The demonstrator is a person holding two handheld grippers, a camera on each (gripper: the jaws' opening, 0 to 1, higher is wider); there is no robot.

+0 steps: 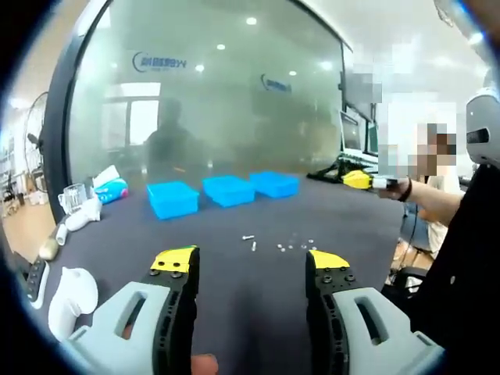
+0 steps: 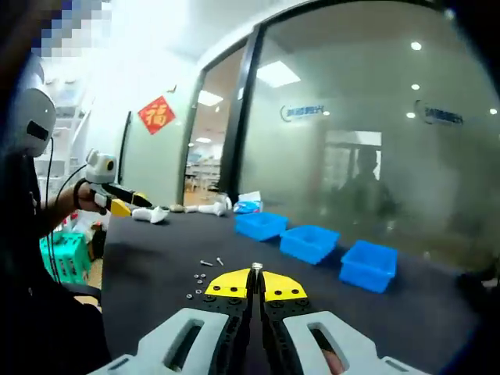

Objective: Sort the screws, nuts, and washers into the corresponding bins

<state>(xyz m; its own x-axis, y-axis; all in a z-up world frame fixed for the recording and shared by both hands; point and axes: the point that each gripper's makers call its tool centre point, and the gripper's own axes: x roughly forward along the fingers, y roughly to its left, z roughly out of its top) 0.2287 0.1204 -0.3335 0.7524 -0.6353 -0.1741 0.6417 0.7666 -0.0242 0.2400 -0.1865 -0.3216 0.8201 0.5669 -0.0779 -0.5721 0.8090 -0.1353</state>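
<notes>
Item: your right hand-held gripper (image 2: 256, 275), jaws closed on a small piece of hardware (image 2: 256, 267) at the tips, type too small to tell; left hand-held gripper (image 1: 250, 262), jaws wide apart, empty. Loose screws, nuts and washers (image 1: 275, 243) lay mid-surface; three blue bins (image 1: 225, 190) stood toward the far edge. Risk: a tip-only pinch could let the piece slip in transit. Its long axis could not be told.

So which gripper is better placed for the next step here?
Right, probably. The right gripper is shut on what looks like a small silvery piece, with the blue bins just ahead. The left gripper is open and empty, back from the loose hardware.
</notes>
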